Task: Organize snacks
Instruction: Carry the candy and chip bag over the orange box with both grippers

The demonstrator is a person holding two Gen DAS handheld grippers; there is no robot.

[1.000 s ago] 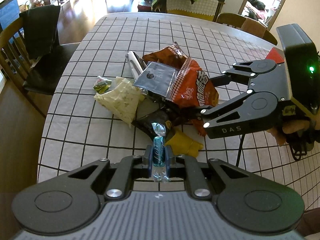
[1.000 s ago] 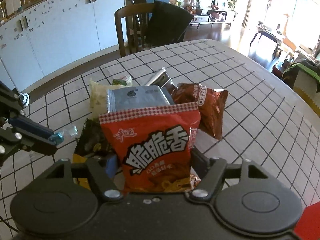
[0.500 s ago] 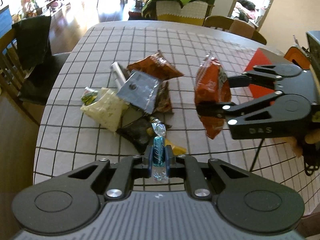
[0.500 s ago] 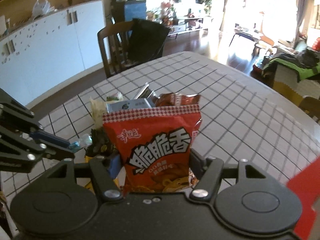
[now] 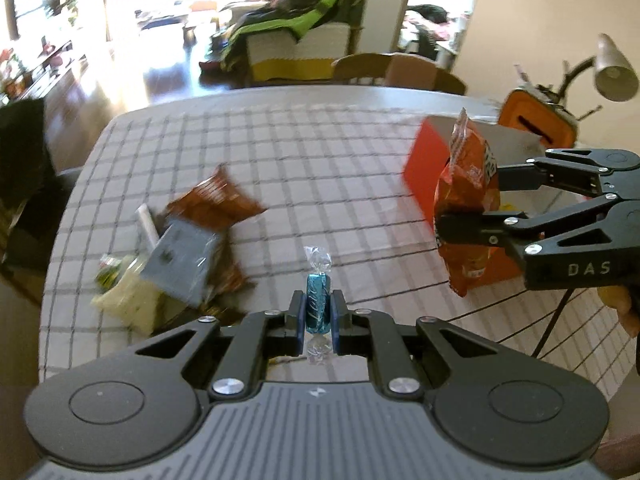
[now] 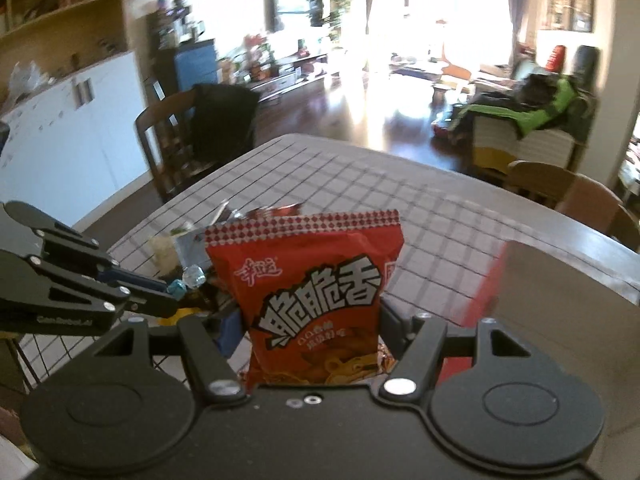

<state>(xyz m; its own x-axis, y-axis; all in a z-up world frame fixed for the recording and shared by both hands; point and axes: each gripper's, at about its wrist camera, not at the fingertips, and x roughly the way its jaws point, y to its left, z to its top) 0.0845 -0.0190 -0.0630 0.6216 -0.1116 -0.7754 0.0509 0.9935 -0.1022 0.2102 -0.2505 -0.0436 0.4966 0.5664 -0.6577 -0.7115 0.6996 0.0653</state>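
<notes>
Grey-white counter crossed by a dark grid of thin lines. Red-orange snack bag with a red-and-white diamond band on top and bold white characters outlined in black. Shiny teal-blue candy with clear twisted ends. Matte black left claw and right claw, blue pads. Red-orange box. Brown packet, grey-blue pouch, pale yellow bag.

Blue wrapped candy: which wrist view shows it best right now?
The left wrist view. The blue wrapped candy stands upright, centred and sharp, pinched between the left gripper jaws, twisted ends showing. The right wrist view shows only its clear twisted end and a sliver of blue, small at the left gripper's tip.
</notes>
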